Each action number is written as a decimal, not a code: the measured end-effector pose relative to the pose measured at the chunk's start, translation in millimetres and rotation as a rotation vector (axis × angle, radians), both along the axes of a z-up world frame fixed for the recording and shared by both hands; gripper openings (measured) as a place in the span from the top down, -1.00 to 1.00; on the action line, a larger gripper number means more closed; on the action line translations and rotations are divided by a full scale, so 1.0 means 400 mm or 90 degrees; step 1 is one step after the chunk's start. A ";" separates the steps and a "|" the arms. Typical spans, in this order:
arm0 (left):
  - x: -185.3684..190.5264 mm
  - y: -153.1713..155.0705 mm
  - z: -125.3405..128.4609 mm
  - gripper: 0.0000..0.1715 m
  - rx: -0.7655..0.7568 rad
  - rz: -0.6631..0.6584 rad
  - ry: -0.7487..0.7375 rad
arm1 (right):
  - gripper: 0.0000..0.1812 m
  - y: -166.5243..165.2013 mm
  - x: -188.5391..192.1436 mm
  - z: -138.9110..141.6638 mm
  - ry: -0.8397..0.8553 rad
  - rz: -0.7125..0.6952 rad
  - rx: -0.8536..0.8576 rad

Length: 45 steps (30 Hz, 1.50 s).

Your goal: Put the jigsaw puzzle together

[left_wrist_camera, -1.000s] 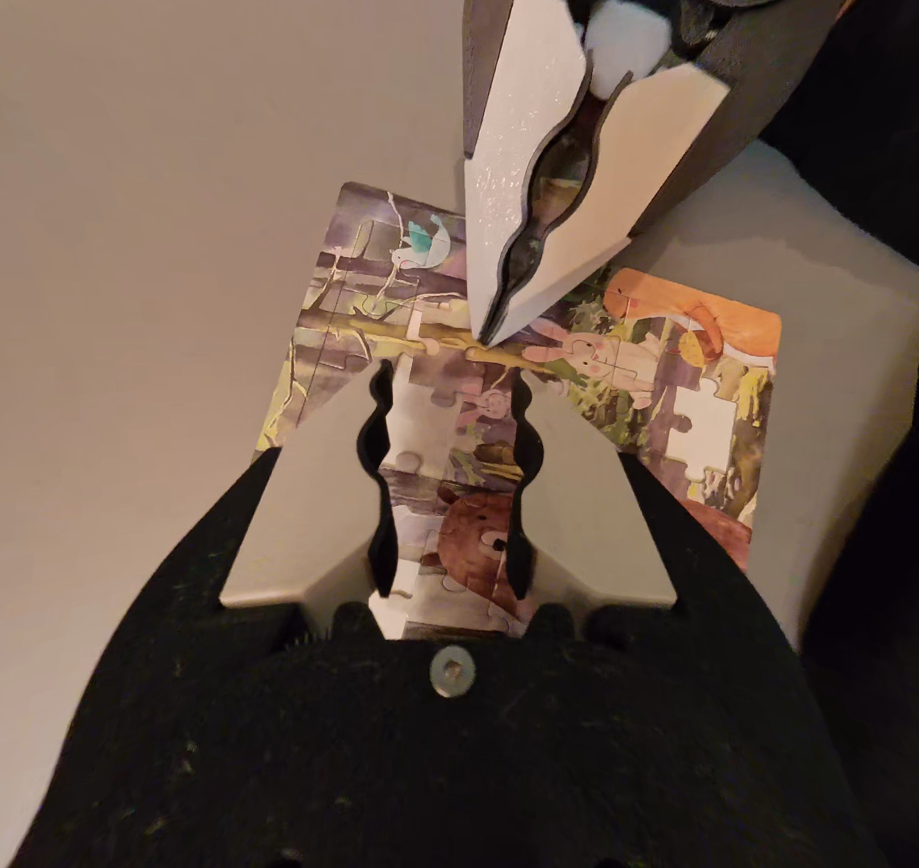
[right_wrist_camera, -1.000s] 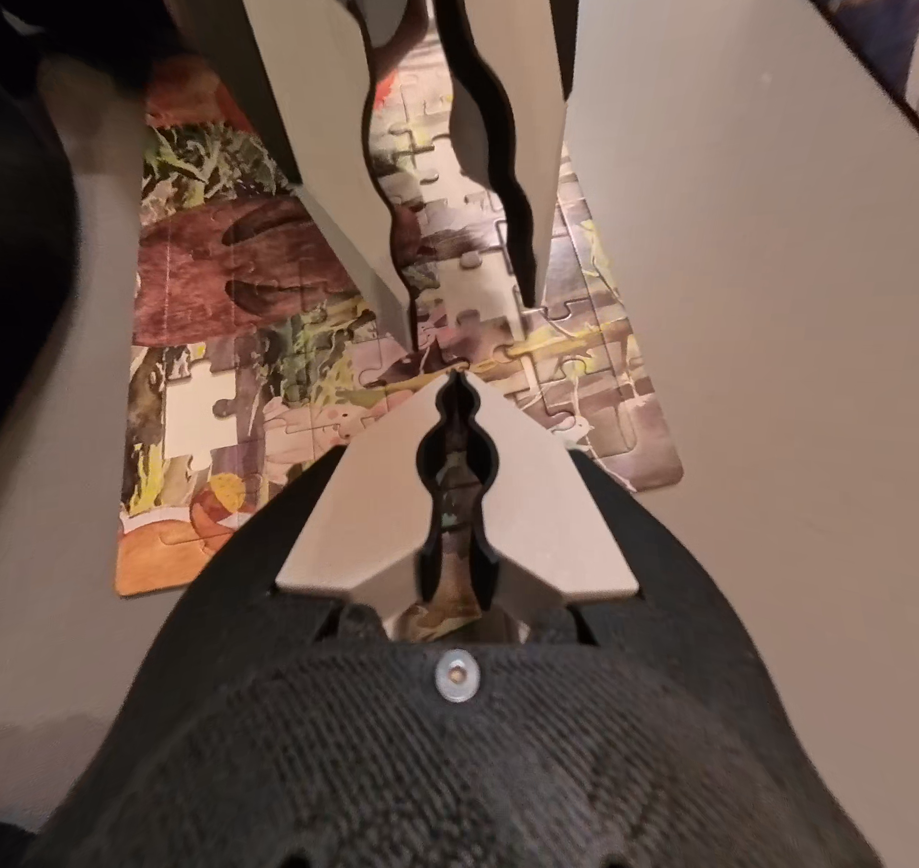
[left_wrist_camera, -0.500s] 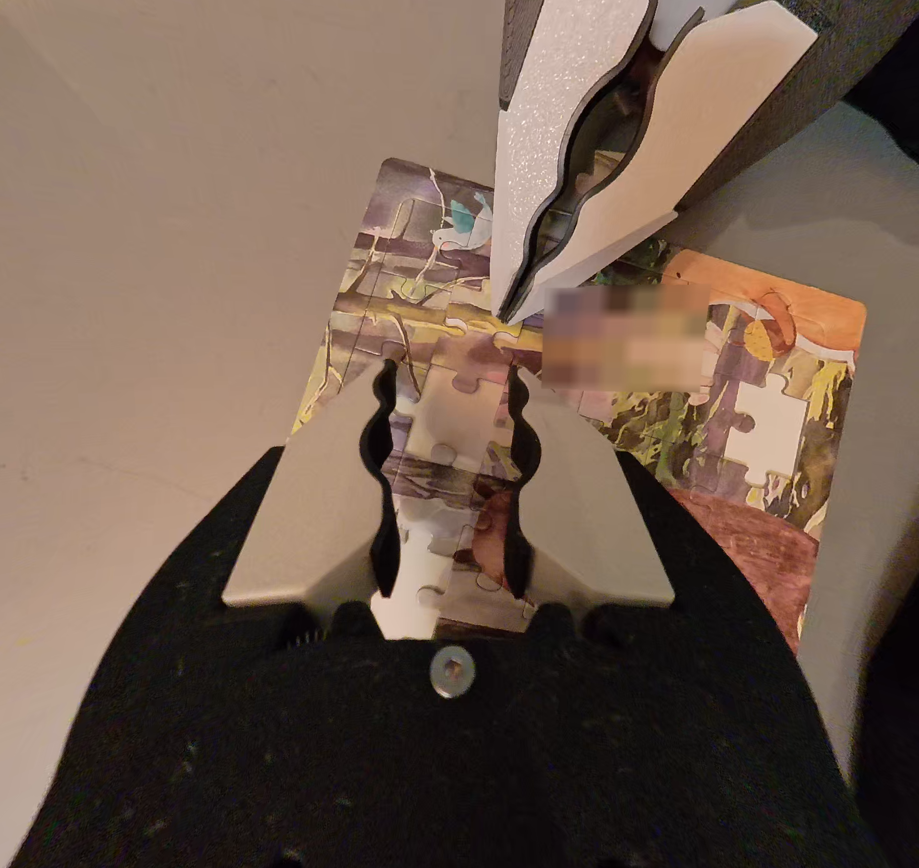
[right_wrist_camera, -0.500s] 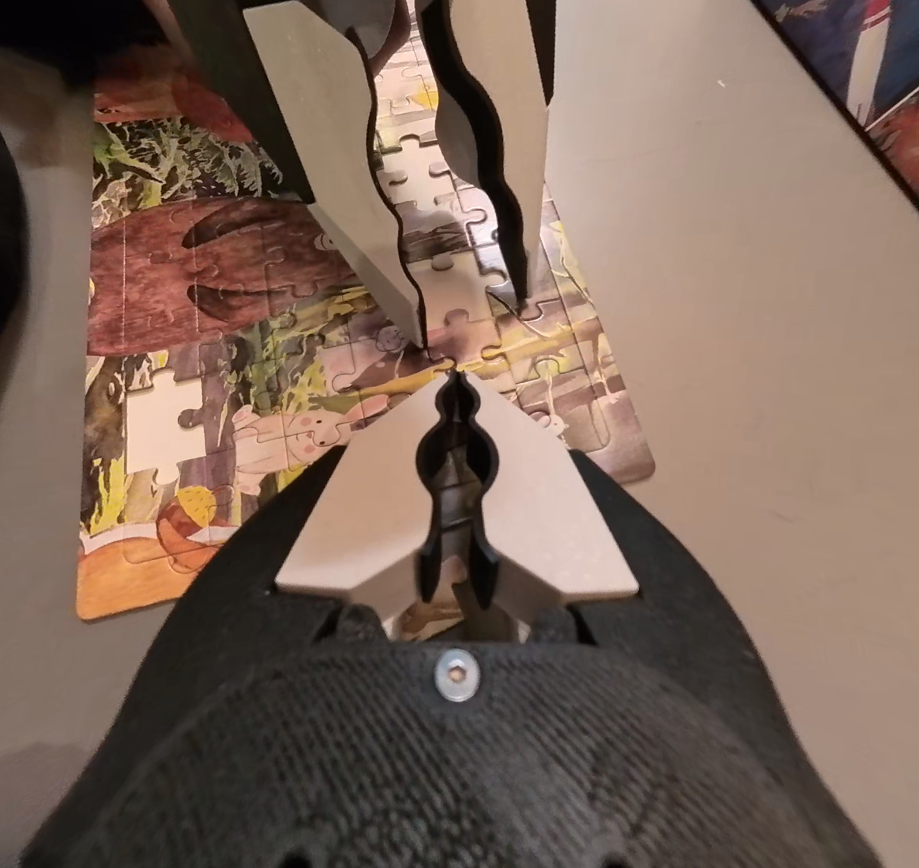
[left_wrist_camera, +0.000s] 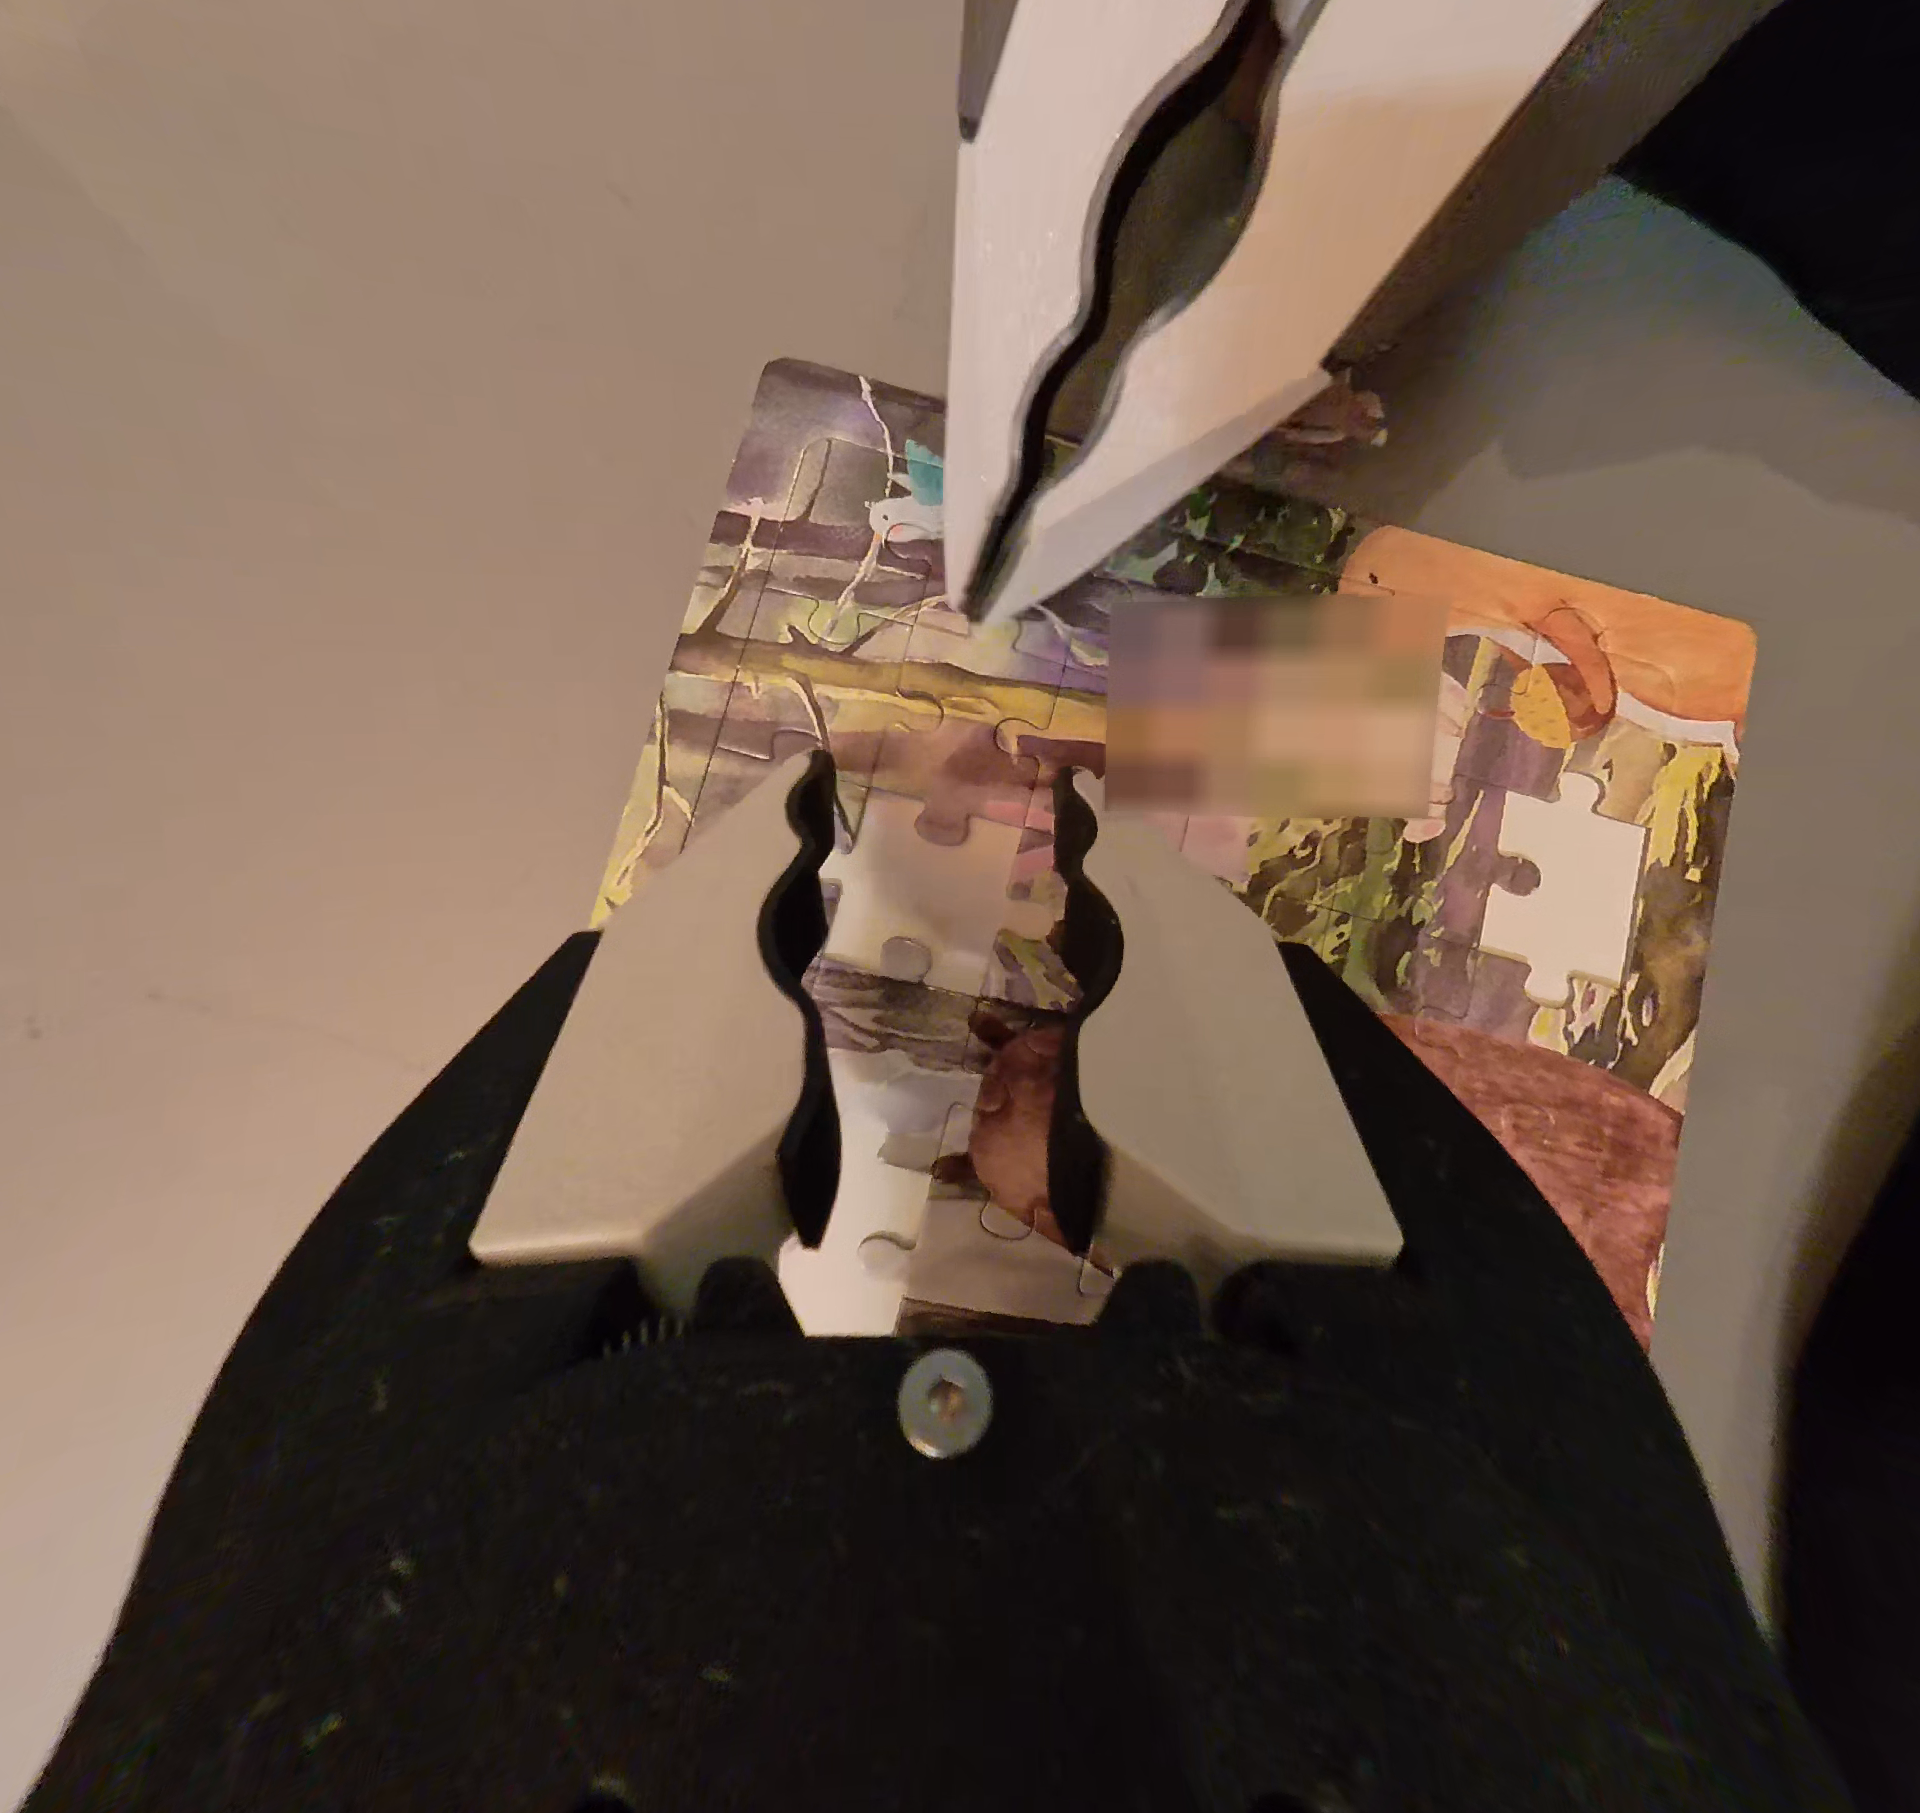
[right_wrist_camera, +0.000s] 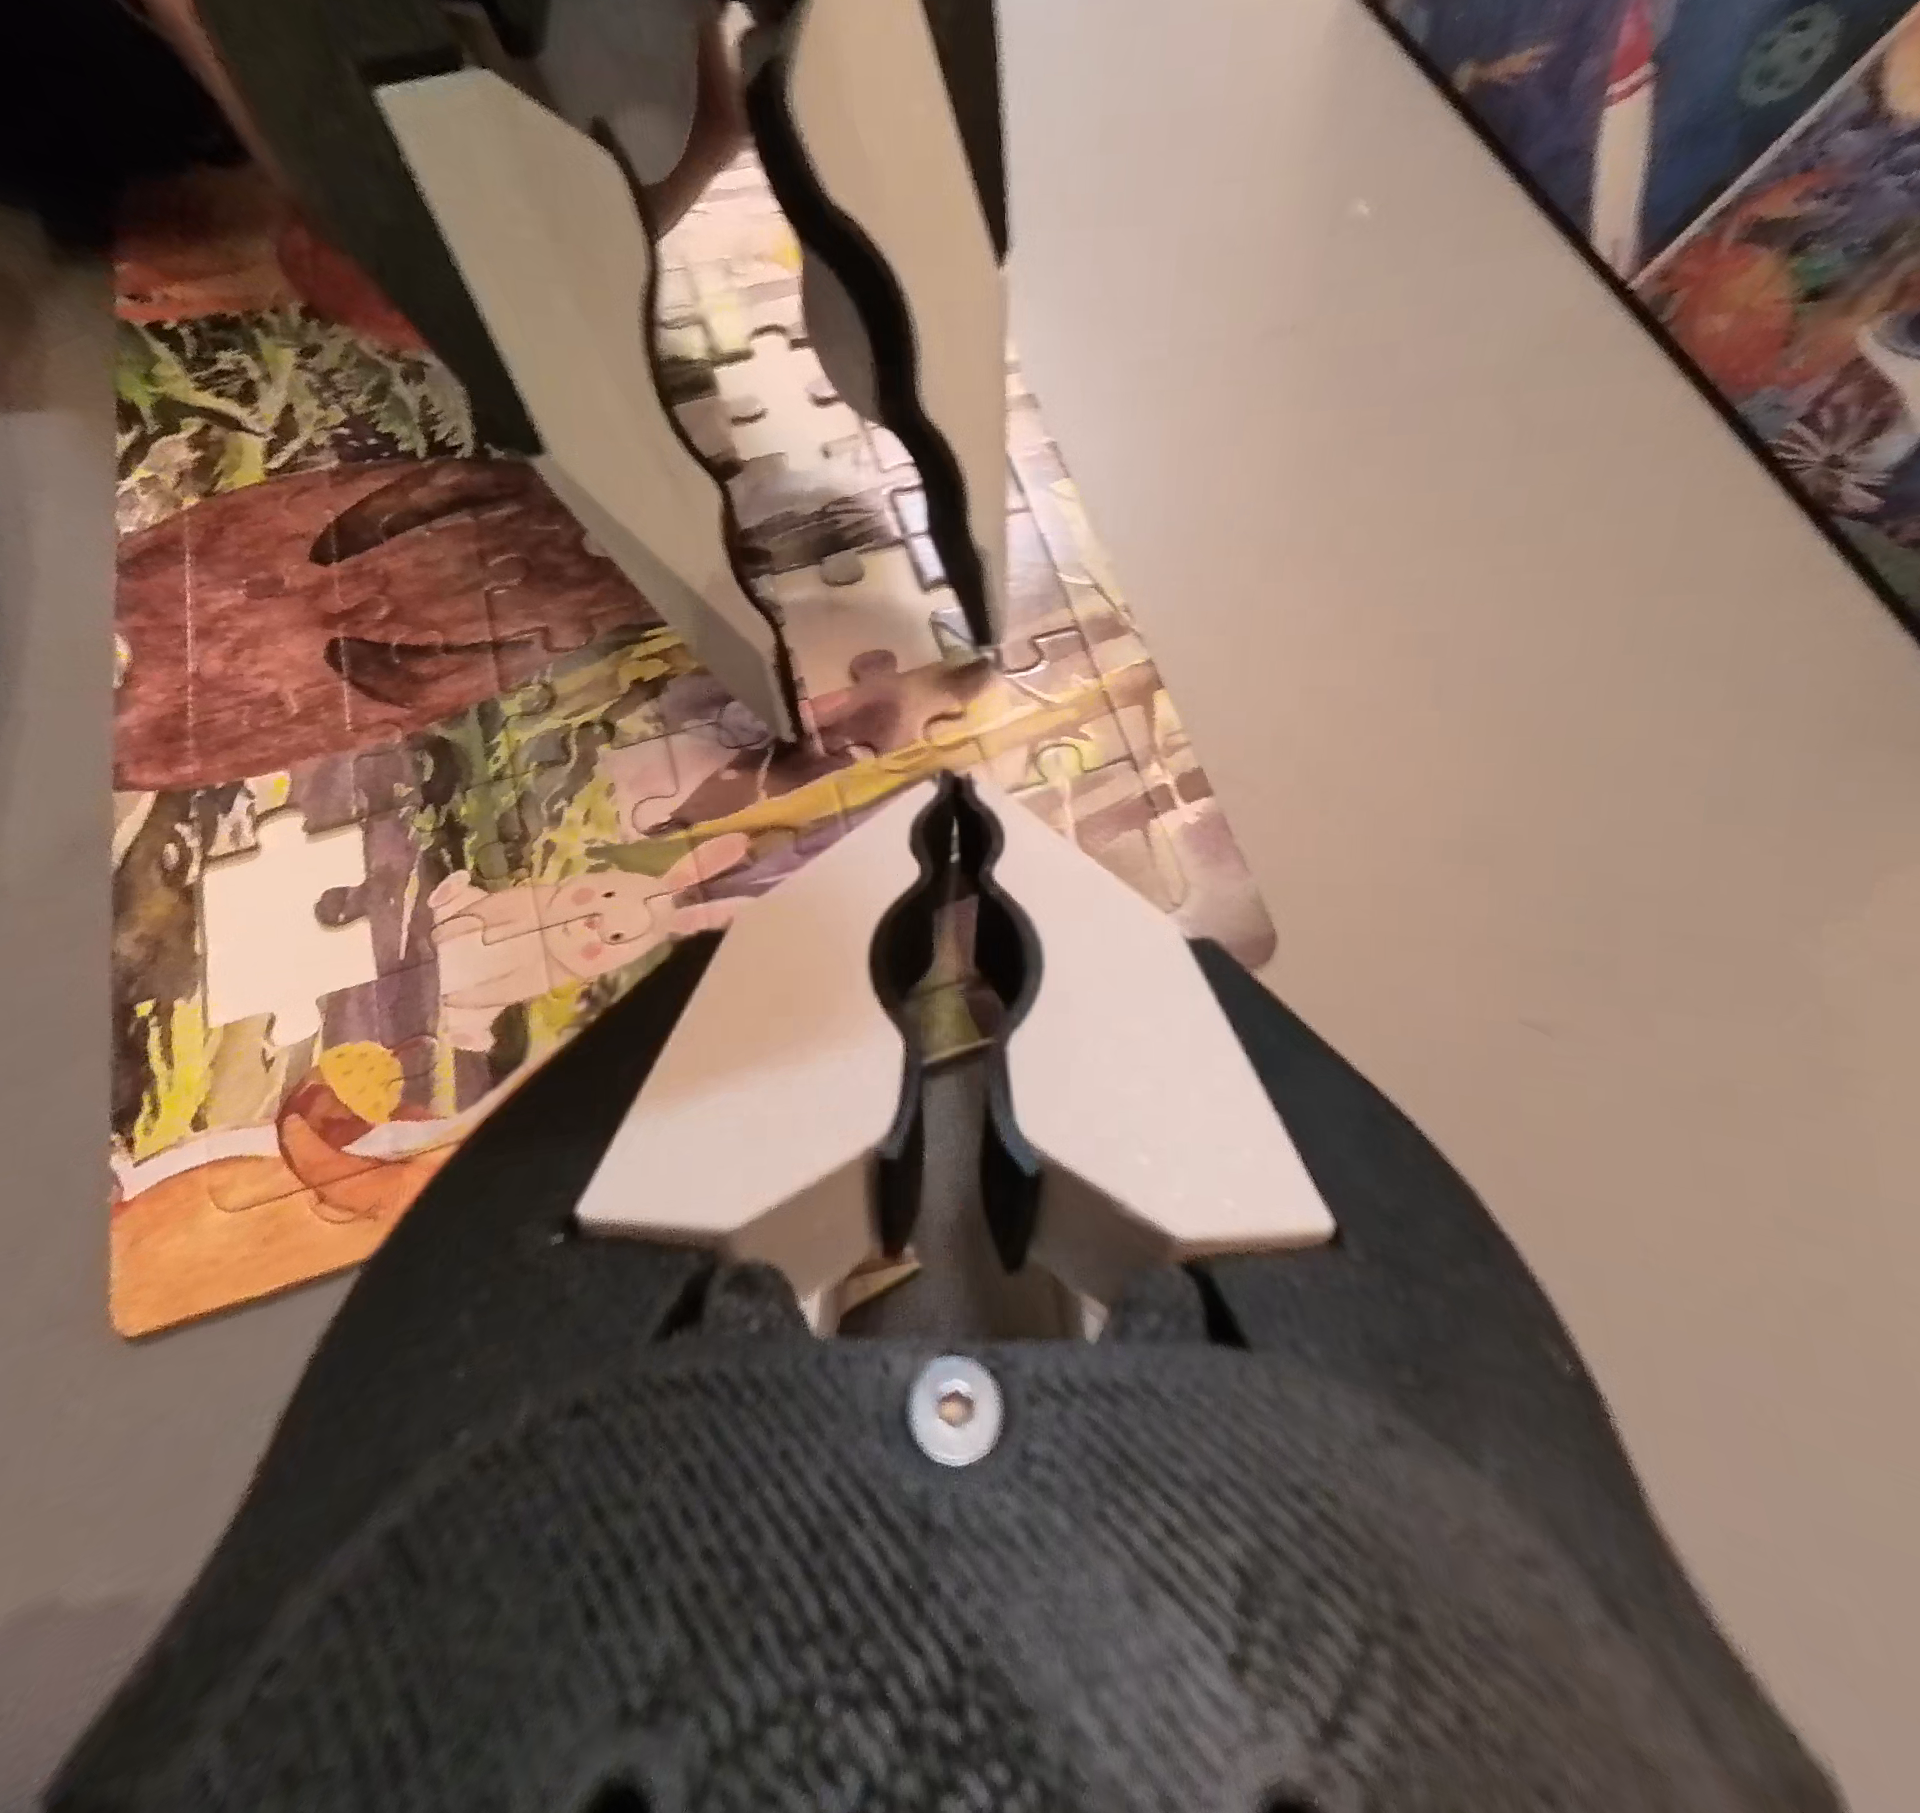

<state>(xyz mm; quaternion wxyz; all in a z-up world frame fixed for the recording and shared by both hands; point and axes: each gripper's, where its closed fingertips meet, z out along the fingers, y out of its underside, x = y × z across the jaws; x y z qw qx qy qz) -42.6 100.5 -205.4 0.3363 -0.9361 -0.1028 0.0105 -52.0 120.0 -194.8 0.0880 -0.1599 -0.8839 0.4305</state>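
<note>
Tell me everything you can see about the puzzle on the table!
The jigsaw puzzle lies flat on a pale table. It looks like thin card, rectangular with rounded corners, showing a painted forest with a bird, a rabbit and brown shapes. It is nearly whole; one blank piece-shaped gap shows. The open left gripper and the shut right gripper point down at it.

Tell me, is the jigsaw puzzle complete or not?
Not complete: the jigsaw puzzle shows an empty white piece-shaped gap near its edge.
</note>
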 end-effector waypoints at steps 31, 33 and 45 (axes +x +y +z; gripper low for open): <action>0.015 0.005 -0.009 0.69 0.012 -0.012 -0.037 | 1.00 0.000 -0.034 -0.029 -0.025 -0.059 0.022; 0.015 0.005 -0.009 0.70 0.013 -0.011 -0.037 | 1.00 -0.003 -0.037 -0.029 -0.024 -0.065 0.022; 0.009 0.006 -0.009 0.74 0.021 -0.001 -0.034 | 1.00 -0.038 -0.015 -0.028 -0.055 -0.034 0.012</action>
